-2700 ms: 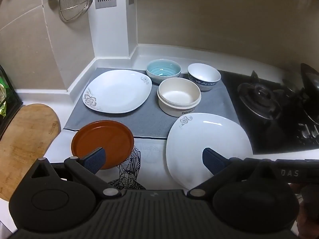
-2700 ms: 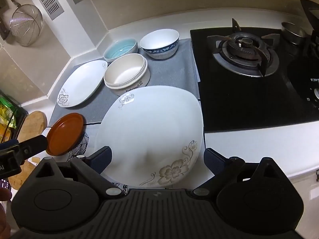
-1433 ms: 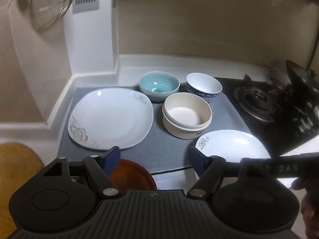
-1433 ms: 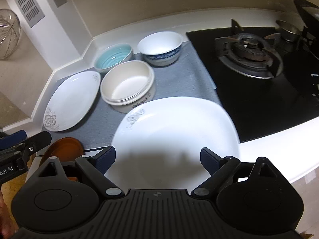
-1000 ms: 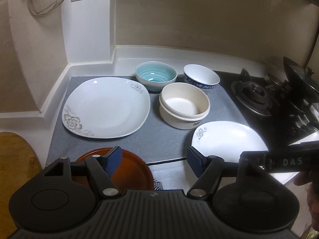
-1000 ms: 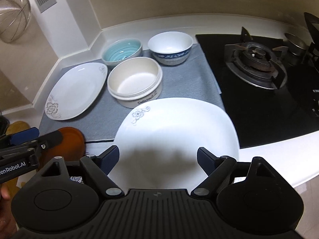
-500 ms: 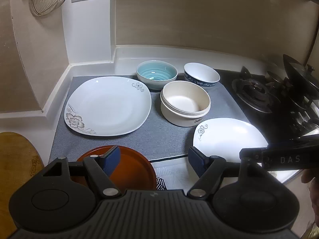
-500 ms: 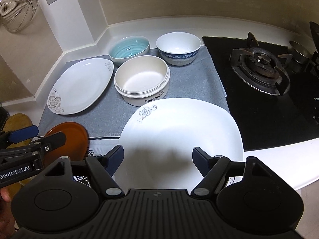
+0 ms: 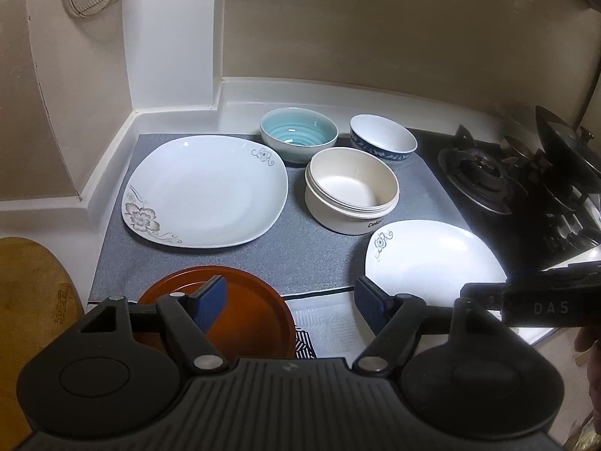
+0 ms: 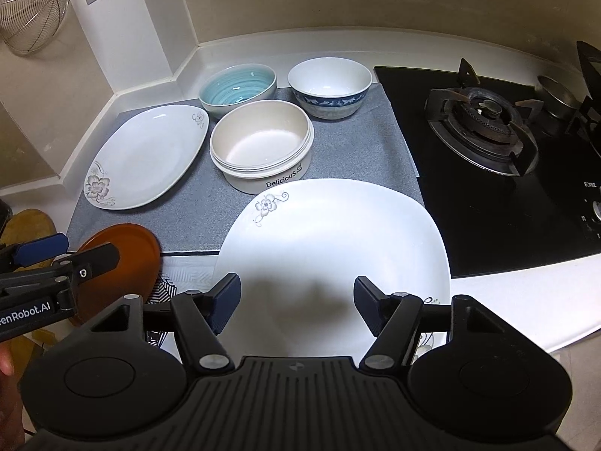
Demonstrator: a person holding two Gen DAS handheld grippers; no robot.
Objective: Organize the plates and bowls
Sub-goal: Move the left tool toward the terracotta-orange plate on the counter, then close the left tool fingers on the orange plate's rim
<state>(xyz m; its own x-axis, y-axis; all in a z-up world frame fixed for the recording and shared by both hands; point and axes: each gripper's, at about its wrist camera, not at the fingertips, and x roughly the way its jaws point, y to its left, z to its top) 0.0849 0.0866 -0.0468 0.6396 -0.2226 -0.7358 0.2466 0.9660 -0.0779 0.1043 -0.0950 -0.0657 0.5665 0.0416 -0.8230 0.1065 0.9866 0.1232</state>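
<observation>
**Approach phase: both grippers hovering over the near plates, nothing picked up yet**

Since 2.7 s ago both cameras are sitting higher and farther back, so the whole mat is showing; no dish is changing place. Left gripper is hanging with its fingers spread apart and empty above the orange plate at near left. Right gripper is likewise spread wide and empty over the near white flower plate, which is lying partly off the grey mat. Its twin, the far white flower plate, is resting on the mat at left. Teal bowl, blue-rimmed bowl and cream "Delicious" bowl are clustering far centre. Judgement: sorting is barely starting. Next move likely needs the right gripper dropping to the near plate's rim, one finger under, before stacking it on its twin.
</observation>
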